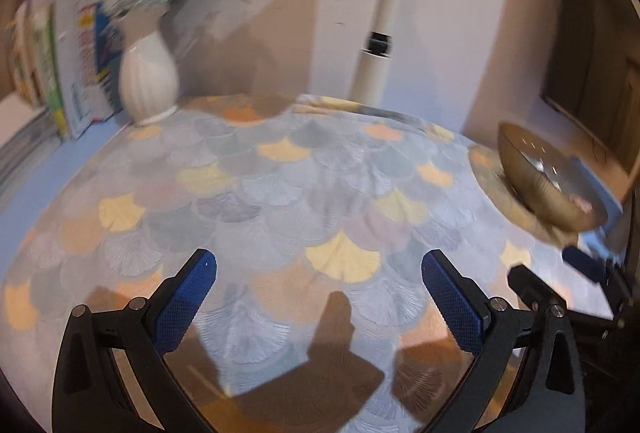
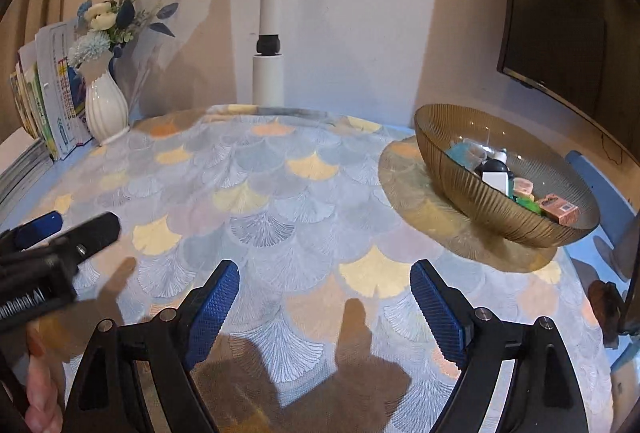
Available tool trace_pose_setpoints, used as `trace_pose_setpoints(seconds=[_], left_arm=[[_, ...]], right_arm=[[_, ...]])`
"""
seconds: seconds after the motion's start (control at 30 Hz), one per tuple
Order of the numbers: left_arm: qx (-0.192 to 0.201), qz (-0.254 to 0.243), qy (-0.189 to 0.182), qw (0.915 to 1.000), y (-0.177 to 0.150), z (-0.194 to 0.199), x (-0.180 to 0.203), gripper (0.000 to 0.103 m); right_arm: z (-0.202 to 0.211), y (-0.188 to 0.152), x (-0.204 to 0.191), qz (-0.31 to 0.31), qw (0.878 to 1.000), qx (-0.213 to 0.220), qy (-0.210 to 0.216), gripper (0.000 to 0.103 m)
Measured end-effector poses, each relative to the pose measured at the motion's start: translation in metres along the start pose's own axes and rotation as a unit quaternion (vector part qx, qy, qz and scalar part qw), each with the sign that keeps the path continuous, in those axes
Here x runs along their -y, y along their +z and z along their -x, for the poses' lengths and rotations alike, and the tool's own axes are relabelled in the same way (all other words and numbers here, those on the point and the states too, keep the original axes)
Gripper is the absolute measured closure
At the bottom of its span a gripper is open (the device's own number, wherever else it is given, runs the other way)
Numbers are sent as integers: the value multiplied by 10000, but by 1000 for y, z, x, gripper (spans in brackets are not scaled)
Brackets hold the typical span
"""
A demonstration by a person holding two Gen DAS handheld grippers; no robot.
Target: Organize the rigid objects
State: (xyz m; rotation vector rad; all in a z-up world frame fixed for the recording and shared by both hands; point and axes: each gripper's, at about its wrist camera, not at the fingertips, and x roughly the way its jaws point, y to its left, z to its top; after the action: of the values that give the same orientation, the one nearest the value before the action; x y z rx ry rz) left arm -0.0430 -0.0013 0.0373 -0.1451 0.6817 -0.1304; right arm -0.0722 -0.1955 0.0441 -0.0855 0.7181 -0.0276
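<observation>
Both claws spread, gripping nothing: left claw (image 1: pixel 319 297), right claw (image 2: pixel 325 299). Only right wrist view resolves small items in bowl (image 2: pixel 480 193) near surface's far right corner; left wrist view blurs it.

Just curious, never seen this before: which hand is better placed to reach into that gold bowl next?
Probably the right. The right gripper is open and faces the gold bowl just ahead to its right; from the left gripper, also open, the bowl sits off at the far right edge.

A pale wall (image 2: pixel 360 13) rises behind the table (image 2: pixel 260 193). Against it stands a white pole (image 2: pixel 269 73); a dark screen (image 2: pixel 560 13) hangs right of the pole.
</observation>
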Motion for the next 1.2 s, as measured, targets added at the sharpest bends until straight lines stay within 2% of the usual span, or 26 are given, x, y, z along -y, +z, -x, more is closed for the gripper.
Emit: trace_pose_setpoints(seconds=[0.1,0.27,0.53,0.8,1.2], left_arm=[[33,-38,13,10000,-2,2,2,1],[-25,-414,120,9991,-5,0,16,1],[-164,-442,102,9988,-5,-3,16,1],[-309,-460,27,9985,-5,-6,16,1],[-303,-511,55,9982,-6,-6,17,1]], right_arm=[[-2,1,4,-108,9999,-52,40,8],[-1,1,5,-134,9999,-42,25,8],[-3,1,9,-178,9998,-90,33,2],[-4,1,9,-171,9998,-105,31,2],[-6,-1,6,-153,9997,-183,34,2]])
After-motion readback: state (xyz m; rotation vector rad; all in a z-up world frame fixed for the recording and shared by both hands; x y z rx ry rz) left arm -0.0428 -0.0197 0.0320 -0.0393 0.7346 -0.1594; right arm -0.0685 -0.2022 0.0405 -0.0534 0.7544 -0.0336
